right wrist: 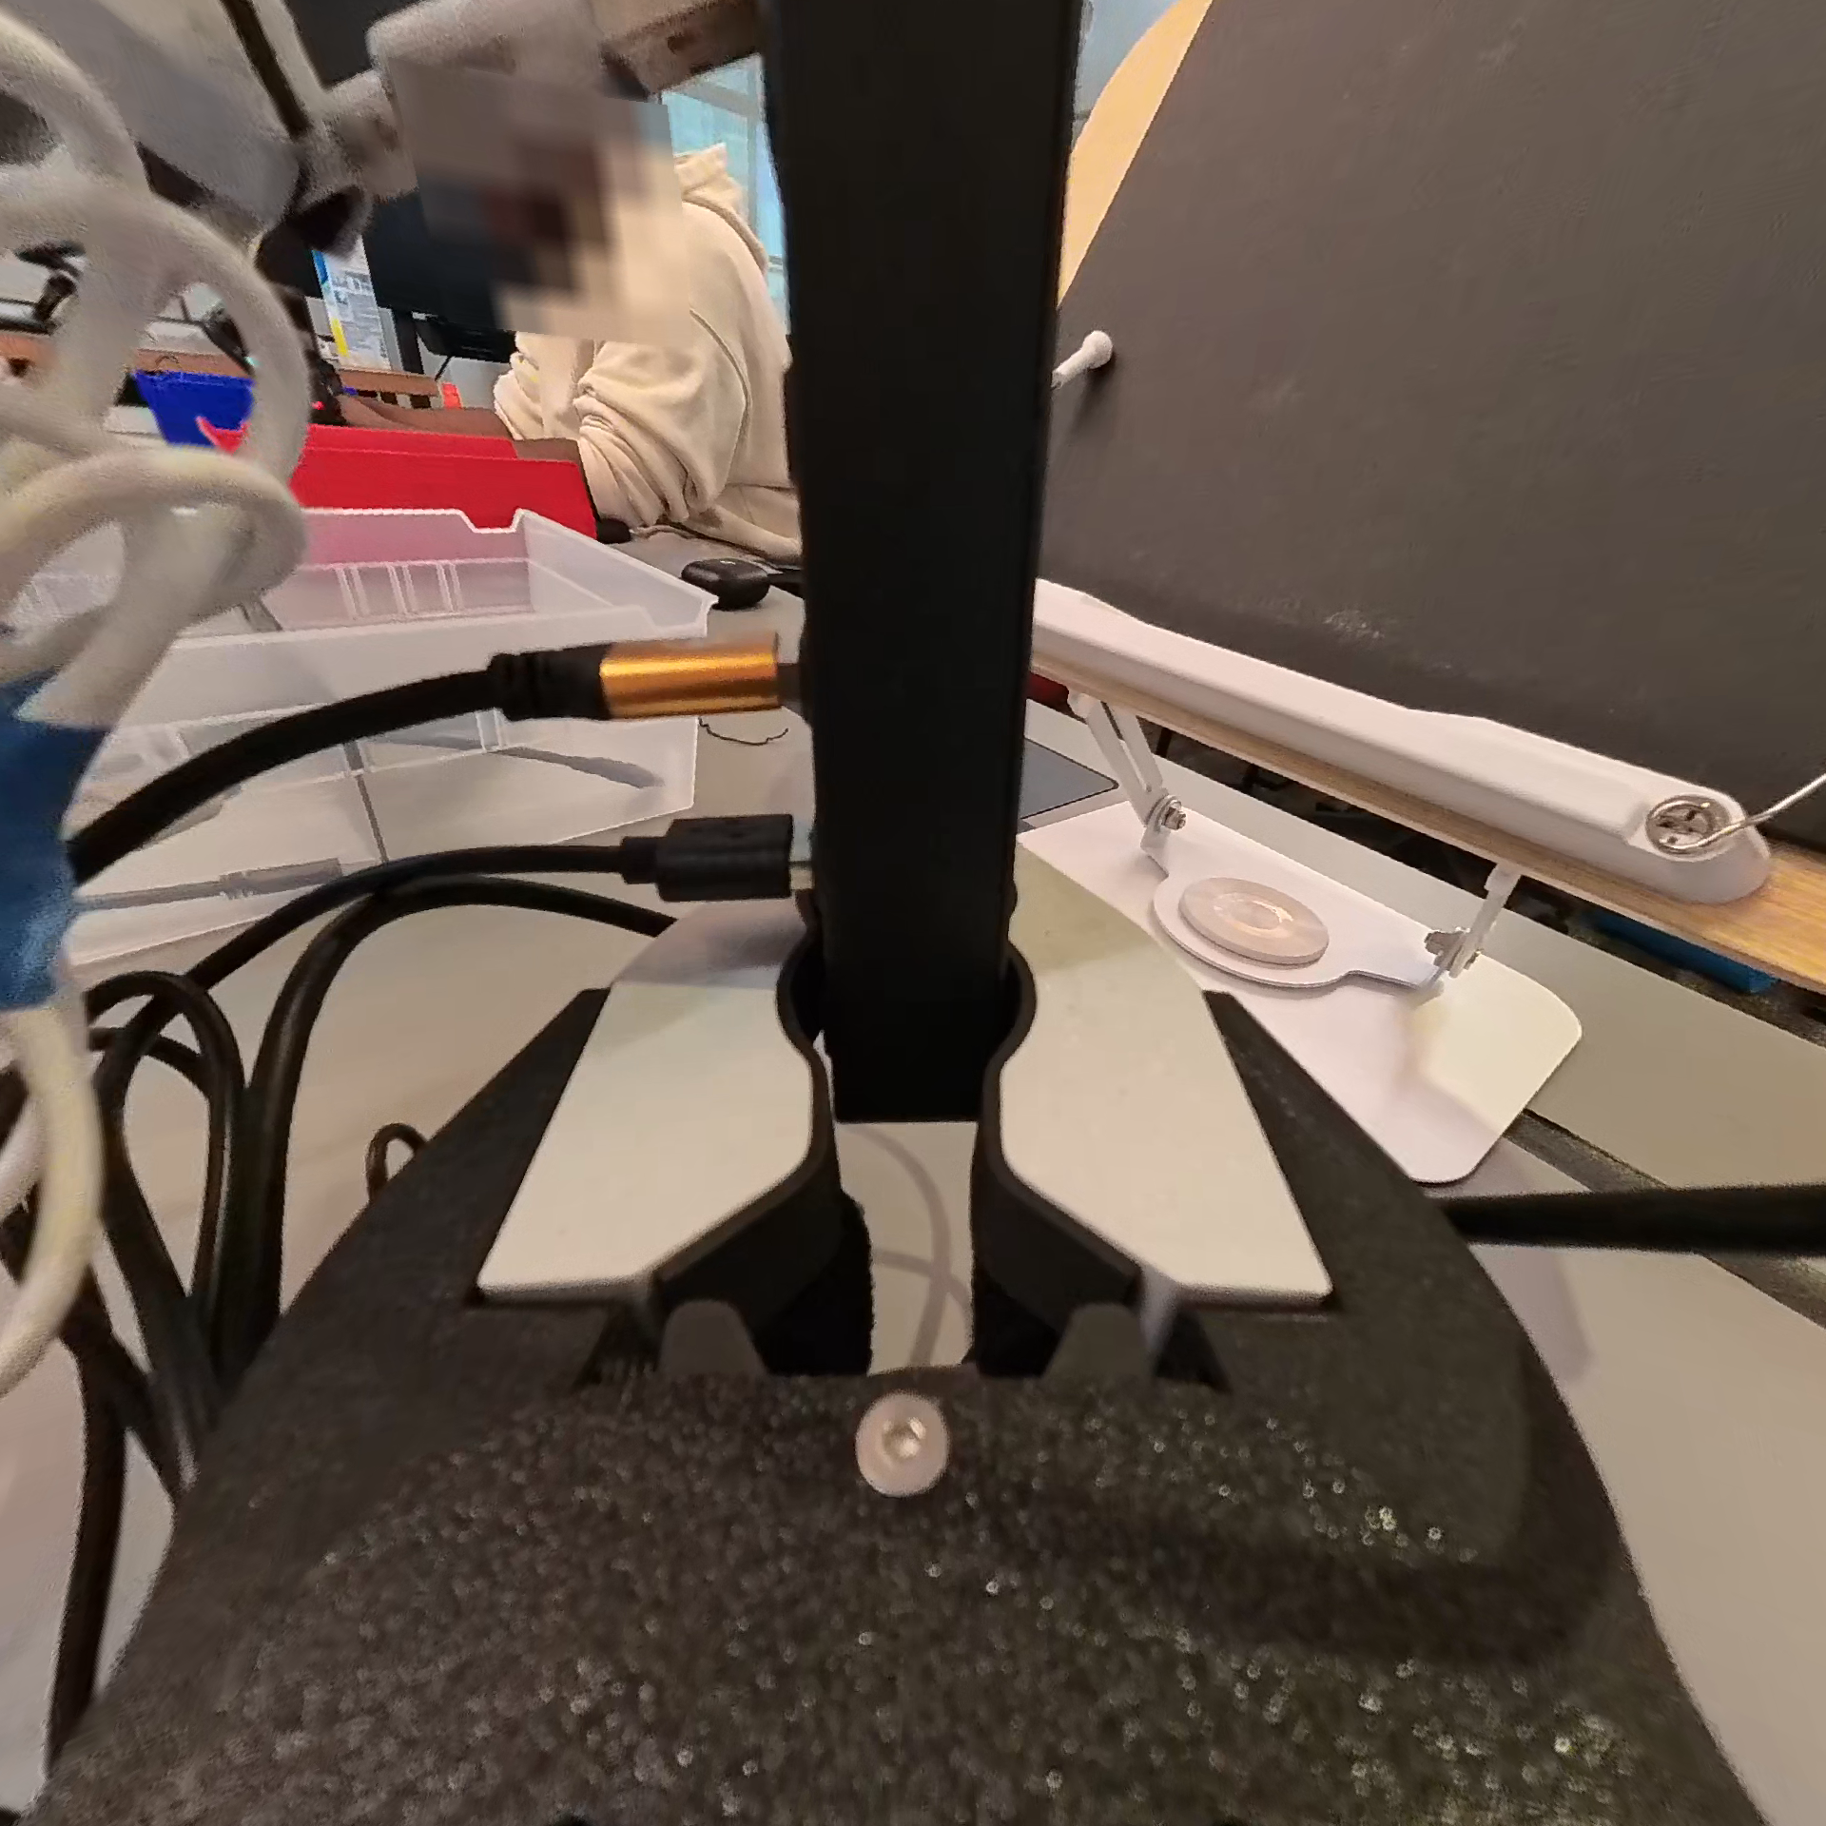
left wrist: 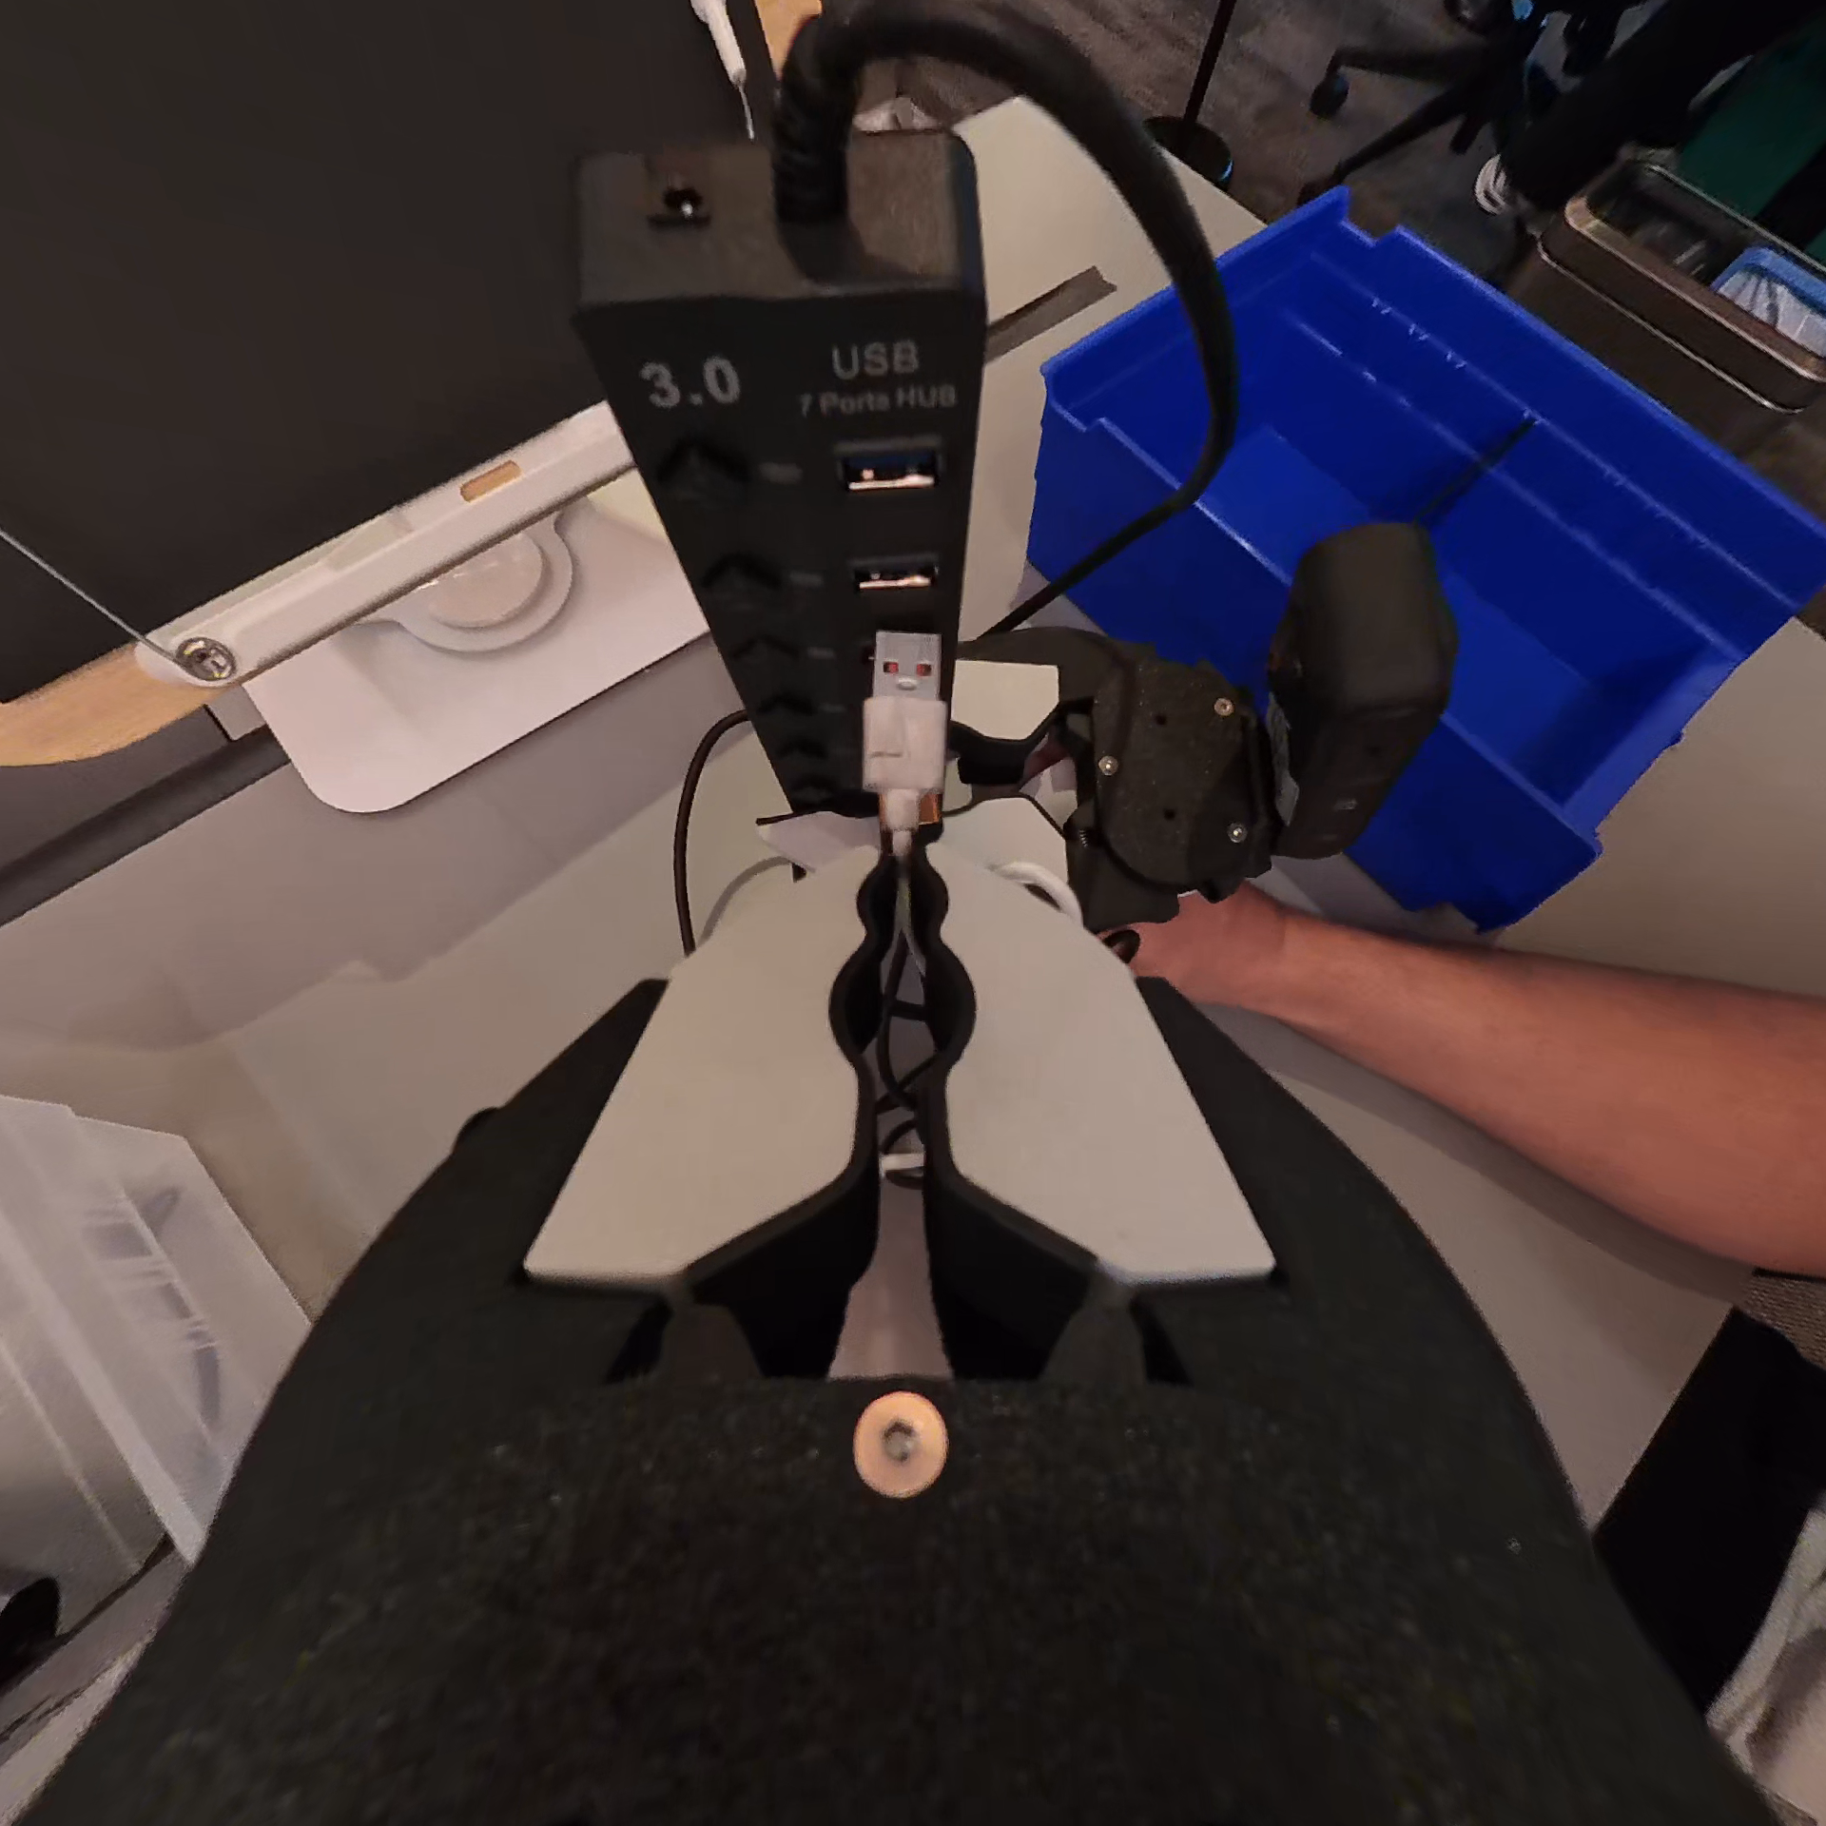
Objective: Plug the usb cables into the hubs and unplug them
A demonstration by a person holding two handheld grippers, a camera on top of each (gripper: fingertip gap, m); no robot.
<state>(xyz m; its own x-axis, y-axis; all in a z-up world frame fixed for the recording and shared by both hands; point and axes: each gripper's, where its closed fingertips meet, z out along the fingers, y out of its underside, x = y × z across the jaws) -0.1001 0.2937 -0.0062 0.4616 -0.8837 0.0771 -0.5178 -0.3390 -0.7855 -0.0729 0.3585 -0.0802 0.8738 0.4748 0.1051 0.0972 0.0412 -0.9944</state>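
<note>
A black USB hub (left wrist: 790, 395) stands upright, with a thick black cable leaving its top. My left gripper (left wrist: 899, 870) is shut on a white USB cable. Its white plug (left wrist: 901, 726) points up at the hub's third port, metal tip at the opening. My right gripper (right wrist: 909, 949) is shut on the hub's lower end (right wrist: 919, 593); it also shows in the left wrist view (left wrist: 978, 706). A gold-barrelled plug (right wrist: 692, 679) and a black USB plug (right wrist: 721, 855) sit in the hub's side. The two upper ports (left wrist: 889, 469) are empty.
A blue bin (left wrist: 1433, 553) stands at the right. A white stand (right wrist: 1383, 1067) holds a dark board. A clear plastic tray (right wrist: 474, 613), a red bin (right wrist: 435, 484) and white cable loops (right wrist: 148, 514) are at the left. Black cables (right wrist: 247, 988) lie on the table. A seated person is at the back.
</note>
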